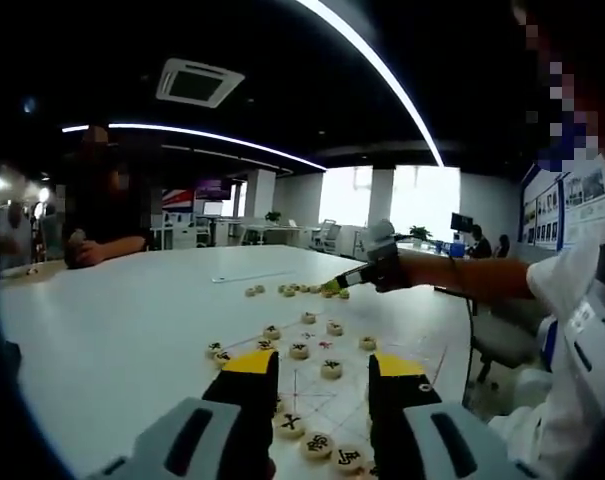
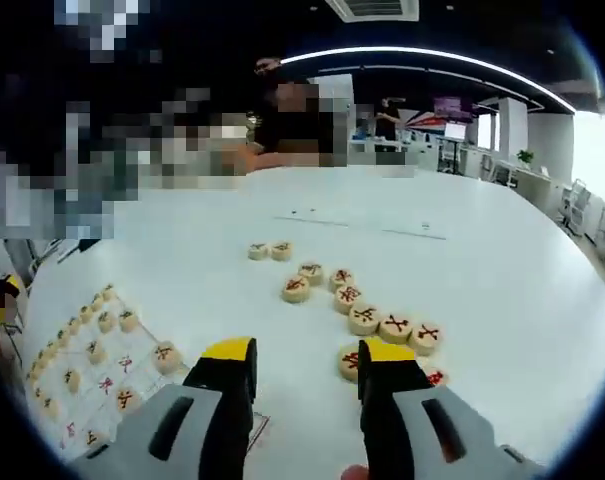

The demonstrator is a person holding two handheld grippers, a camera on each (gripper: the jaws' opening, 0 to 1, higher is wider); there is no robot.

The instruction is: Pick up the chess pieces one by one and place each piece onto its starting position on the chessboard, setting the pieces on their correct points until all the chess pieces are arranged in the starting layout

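A broad white table (image 2: 462, 290) carries a chessboard sheet (image 1: 327, 395) with round wooden chess pieces (image 1: 300, 351) set on it, and a loose cluster of pieces (image 2: 367, 318) lies directly on the tabletop beside it.

chessboard (image 2: 132, 385) on table (image 2: 462, 260), loose pieces (image 2: 367, 318) to its right
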